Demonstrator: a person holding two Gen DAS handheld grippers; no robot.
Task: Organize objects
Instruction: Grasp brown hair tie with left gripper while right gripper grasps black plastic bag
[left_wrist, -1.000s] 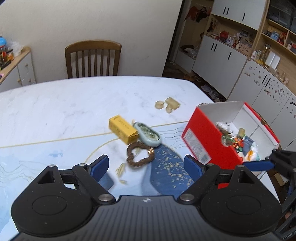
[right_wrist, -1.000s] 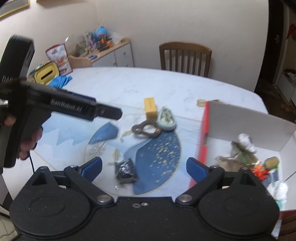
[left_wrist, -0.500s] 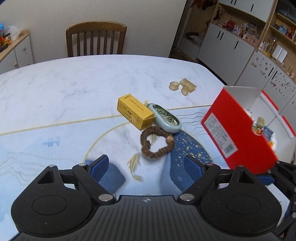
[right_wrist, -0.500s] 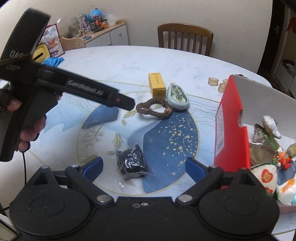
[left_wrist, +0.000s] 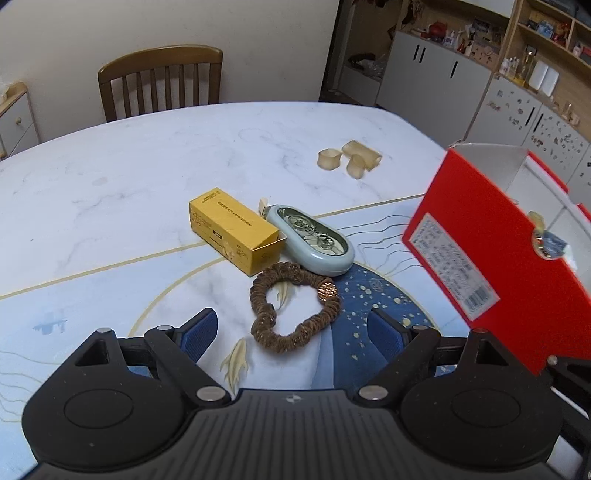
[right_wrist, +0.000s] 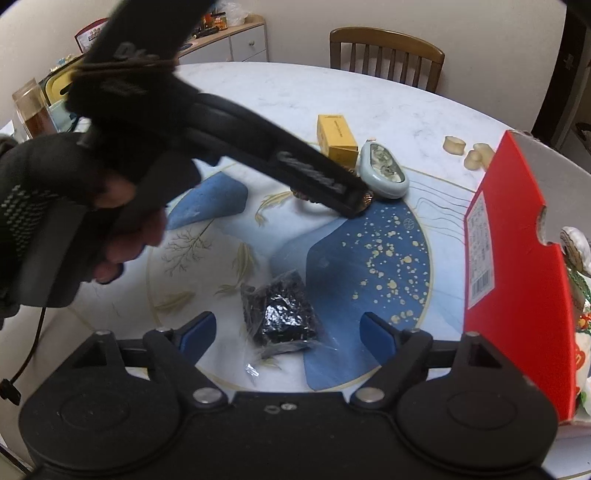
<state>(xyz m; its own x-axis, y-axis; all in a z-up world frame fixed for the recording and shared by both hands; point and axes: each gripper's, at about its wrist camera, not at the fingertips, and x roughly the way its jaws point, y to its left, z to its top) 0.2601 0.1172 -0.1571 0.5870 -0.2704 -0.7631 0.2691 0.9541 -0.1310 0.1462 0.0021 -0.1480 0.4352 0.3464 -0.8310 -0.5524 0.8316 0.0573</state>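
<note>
A brown scrunchie (left_wrist: 293, 306) lies on the table just ahead of my open, empty left gripper (left_wrist: 291, 334). Behind it lie a yellow box (left_wrist: 231, 229) and a pale green oval case (left_wrist: 312, 238). The open red box (left_wrist: 491, 251) with several trinkets stands at the right. In the right wrist view my open, empty right gripper (right_wrist: 286, 332) sits right over a black crinkly packet (right_wrist: 282, 314). The left gripper's body (right_wrist: 258, 147) reaches over the scrunchie and hides most of it. The yellow box (right_wrist: 336, 136), green case (right_wrist: 384, 168) and red box (right_wrist: 513, 273) show there too.
Three small beige cups (left_wrist: 349, 158) lie at the far right of the table. A wooden chair (left_wrist: 162, 81) stands behind the table. White cabinets (left_wrist: 436, 77) line the right wall. A sideboard with clutter (right_wrist: 218, 33) stands at the far left.
Both grippers have moved forward and down. The scrunchie now sits close before the left jaws, and the black packet lies between the right jaws. Both stay open.
</note>
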